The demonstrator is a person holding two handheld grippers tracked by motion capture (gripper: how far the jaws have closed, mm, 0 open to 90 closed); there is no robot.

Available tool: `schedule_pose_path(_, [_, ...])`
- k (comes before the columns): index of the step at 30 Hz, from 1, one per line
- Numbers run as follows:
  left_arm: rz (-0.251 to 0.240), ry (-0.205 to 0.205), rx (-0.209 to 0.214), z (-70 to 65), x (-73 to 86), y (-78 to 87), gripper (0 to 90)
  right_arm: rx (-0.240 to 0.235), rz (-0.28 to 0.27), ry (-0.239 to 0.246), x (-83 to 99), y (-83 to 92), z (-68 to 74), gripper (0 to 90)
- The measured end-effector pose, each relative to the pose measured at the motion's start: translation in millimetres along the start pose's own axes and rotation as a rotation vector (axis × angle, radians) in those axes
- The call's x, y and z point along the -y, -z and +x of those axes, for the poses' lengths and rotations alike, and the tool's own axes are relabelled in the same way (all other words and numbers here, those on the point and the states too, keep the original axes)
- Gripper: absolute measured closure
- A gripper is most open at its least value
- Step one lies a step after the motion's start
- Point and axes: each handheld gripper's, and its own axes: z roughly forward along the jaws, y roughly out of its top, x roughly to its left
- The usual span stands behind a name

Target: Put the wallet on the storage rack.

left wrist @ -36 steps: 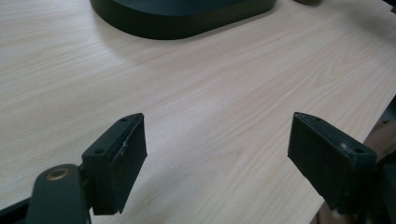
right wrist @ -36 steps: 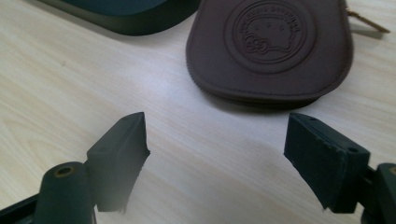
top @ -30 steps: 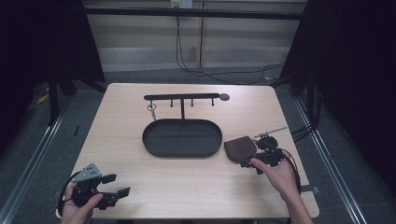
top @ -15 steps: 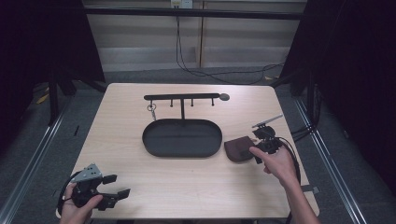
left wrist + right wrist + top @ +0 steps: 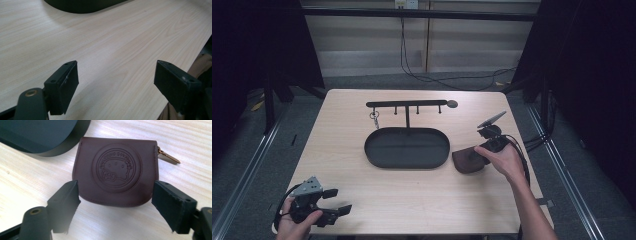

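Pouch: one brown leather pouch (image 5: 116, 171) lies flat on the table, right in front of the right gripper's jaws; its rounded edge sits between the two jaw tips, not pressed by them.
Emblem: one round embossed stamp (image 5: 116, 167) on the pouch face, centred ahead of the jaws.
Zipper pull: one small metal pull (image 5: 168, 155) at the pouch's far corner, beyond the jaw seen at the right of the right gripper view.
Right gripper: one (image 5: 482, 153), jaws wide open and they have just been opening further; the pouch edge is between them, nothing is gripped.
Tray: one black oval tray (image 5: 407, 147), just beyond the pouch, on the side of the jaw seen at the left.
Rack: one black bar with four pegs (image 5: 406, 104) behind the tray; one key ring (image 5: 374, 118) hangs from it.
Left gripper: one (image 5: 116, 85), jaws wide apart, only bare table (image 5: 112, 50) between them; well apart from the pouch.
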Motion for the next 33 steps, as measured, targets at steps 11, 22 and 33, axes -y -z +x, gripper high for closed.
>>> schedule_pose_path(11, [0.024,0.002,0.001,0.0,-0.2,-5.1,21.2,0.062,0.063,-0.013,-15.7,-14.7,-5.5,20.7])
schedule_pose_path(22, [0.034,-0.019,0.018,-3.1,-0.7,-6.5,21.2,0.105,0.124,-0.058,-16.1,-36.2,-5.6,17.9])
schedule_pose_path(33, [0.039,-0.019,0.021,-3.4,-0.5,-7.5,21.4,0.047,0.132,-0.106,-16.4,-36.9,-11.4,23.8])
